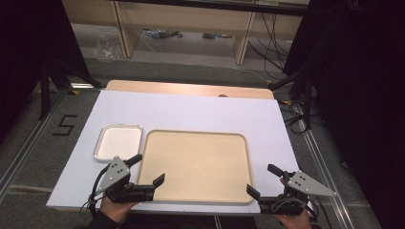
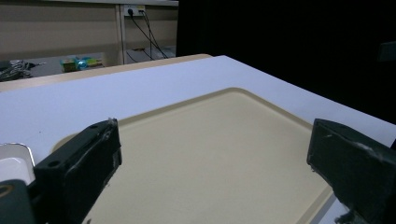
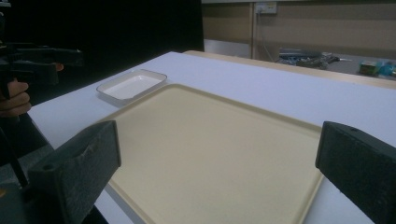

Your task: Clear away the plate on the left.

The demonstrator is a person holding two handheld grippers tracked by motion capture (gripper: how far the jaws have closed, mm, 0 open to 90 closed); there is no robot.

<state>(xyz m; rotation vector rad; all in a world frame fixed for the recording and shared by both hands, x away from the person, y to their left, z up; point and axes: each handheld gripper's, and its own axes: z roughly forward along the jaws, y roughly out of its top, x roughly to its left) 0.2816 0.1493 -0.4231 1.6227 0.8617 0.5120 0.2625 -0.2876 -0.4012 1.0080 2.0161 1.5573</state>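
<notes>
A large beige tray (image 1: 197, 164) lies bare in the middle of the white tabletop (image 1: 191, 112). Left of it sits a small white dish with a metal rim (image 1: 118, 141). My left gripper (image 1: 147, 168) is held at the tray's near left corner, jaws wide apart with nothing between them. My right gripper (image 1: 263, 179) hovers at the tray's near right corner, also open and holding nothing. In the left gripper view the tray (image 2: 210, 154) spreads out between the two black jaws, and the dish's corner (image 2: 14, 161) peeks in at the left. In the right gripper view the tray (image 3: 210, 144) and dish (image 3: 132, 85) lie ahead, with the left gripper (image 3: 32, 63) at far left.
The table's wooden far edge (image 1: 191, 89) shows beyond the white sheet. Black stands and cables (image 1: 296, 95) crowd the floor to the right, a tripod leg (image 1: 45, 90) to the left. Shelving (image 1: 191, 28) runs along the back wall.
</notes>
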